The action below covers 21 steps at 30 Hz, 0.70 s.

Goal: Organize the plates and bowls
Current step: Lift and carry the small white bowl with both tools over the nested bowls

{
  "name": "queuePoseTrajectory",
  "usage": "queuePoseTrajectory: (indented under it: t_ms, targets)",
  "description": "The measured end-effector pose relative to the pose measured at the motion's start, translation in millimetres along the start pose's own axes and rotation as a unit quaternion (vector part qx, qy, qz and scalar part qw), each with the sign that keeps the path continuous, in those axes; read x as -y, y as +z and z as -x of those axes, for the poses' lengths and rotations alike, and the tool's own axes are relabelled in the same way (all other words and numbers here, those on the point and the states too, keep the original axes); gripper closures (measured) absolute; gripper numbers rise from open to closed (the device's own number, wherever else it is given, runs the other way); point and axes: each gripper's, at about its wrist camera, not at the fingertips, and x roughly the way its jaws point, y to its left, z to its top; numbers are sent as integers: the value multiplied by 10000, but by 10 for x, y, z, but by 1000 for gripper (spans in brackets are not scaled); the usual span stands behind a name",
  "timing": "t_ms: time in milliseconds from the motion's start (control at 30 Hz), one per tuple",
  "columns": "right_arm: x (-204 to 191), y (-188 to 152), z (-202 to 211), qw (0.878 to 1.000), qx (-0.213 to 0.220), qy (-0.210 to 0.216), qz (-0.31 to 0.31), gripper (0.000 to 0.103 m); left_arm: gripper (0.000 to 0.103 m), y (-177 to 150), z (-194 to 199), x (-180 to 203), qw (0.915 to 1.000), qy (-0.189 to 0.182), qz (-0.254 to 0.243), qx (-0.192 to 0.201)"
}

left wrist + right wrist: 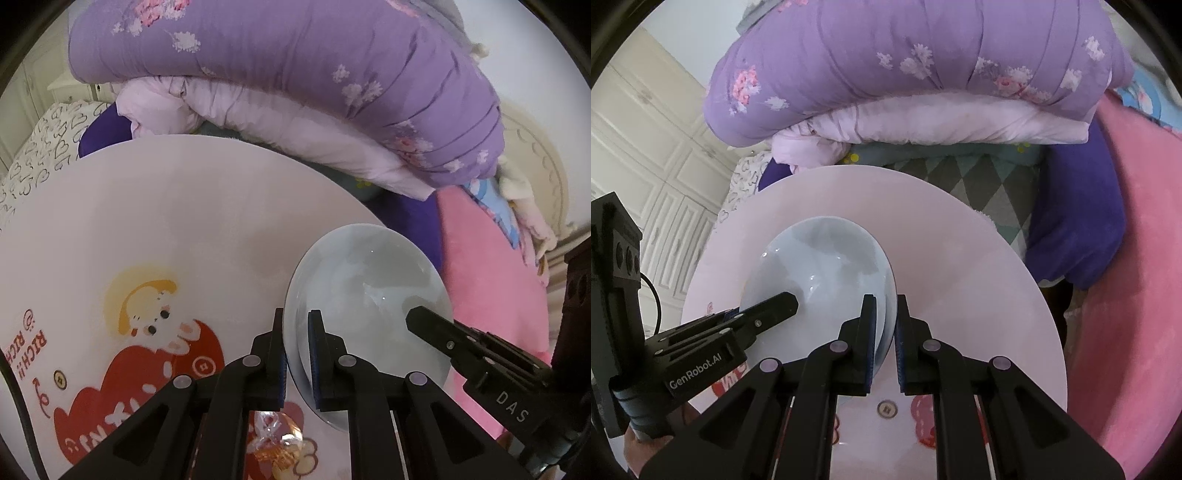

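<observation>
We note a folded purple floral quilt (916,62) behind, cream panelled wardrobe doors (646,147) at left, a pink plush blanket (1137,258) at right, in soft daylight.

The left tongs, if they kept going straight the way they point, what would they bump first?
Nothing new: the left tongs are already shut on the rim of the pale blue plate. Pushed onward, plate and tongs would probably press into the round white table underneath, though depth is hard to judge.
</observation>
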Motion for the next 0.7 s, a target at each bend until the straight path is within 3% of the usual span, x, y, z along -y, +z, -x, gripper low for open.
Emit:
queuePoseTrajectory:
  t_ms: [700]
  targets:
    - [-394, -680, 959, 9987, 399, -11, 305, 94, 96, -873, 1306, 51, 9982, -461, -290, 248]
